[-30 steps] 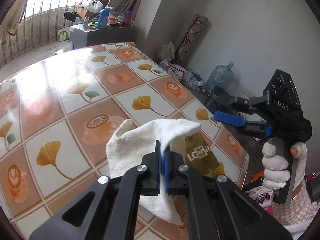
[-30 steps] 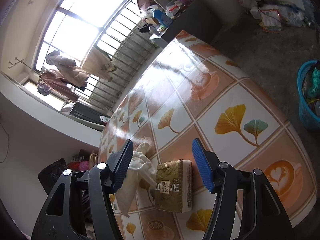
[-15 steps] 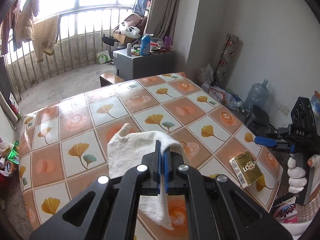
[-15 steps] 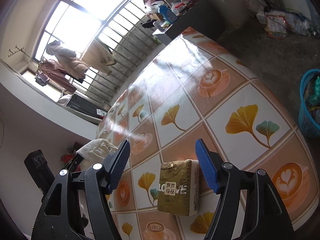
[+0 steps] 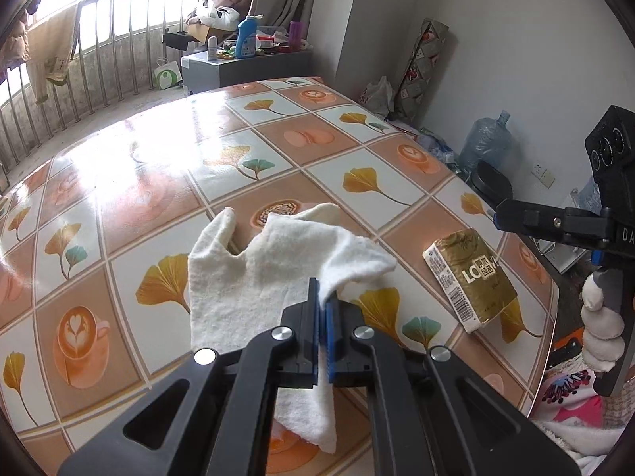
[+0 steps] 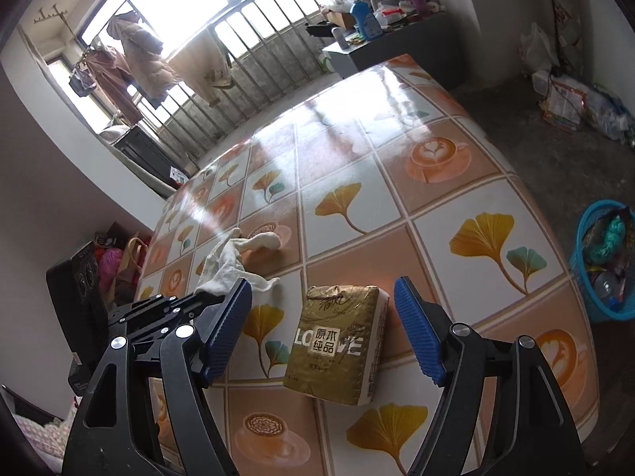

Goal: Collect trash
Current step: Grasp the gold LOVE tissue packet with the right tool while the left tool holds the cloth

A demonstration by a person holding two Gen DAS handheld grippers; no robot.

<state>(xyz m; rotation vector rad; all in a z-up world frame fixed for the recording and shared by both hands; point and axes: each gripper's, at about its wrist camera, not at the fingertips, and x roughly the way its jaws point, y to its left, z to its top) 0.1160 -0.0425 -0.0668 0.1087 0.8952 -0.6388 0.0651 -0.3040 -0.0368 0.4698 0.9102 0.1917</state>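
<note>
My left gripper [image 5: 324, 305] is clamped on a fold of a white cloth [image 5: 254, 273]. Its blue pads are pressed together with only the thin cloth between them. The cloth spreads ahead of the jaws and lies rumpled on the table [image 5: 166, 182], with one end hanging down below my fingers.

My right gripper [image 6: 323, 331] is over the table's near edge, and its jaws are opening. A gold tissue pack [image 6: 337, 341] lies flat on the table between the two blue pads. Neither pad touches it; there is a clear gap on each side. In the left wrist view the same pack [image 5: 470, 273] sits near the table's right edge, just right of the cloth and apart from it. My right hand, in a white glove [image 5: 601, 325], grips the handle at the far right of that view.

The table has a glossy cover printed with squares of ginkgo leaves and coffee cups. Window glare washes over its far half.

Past the table's right edge, on the floor, stands a blue basket [image 6: 583, 238] holding mixed rubbish. Farther off is a grey cabinet [image 5: 246, 69] crowded with bottles. Behind it runs a barred railing [image 5: 119, 35] with clothes hanging on it. A big water jug [image 5: 486, 144] stands by the right wall.
</note>
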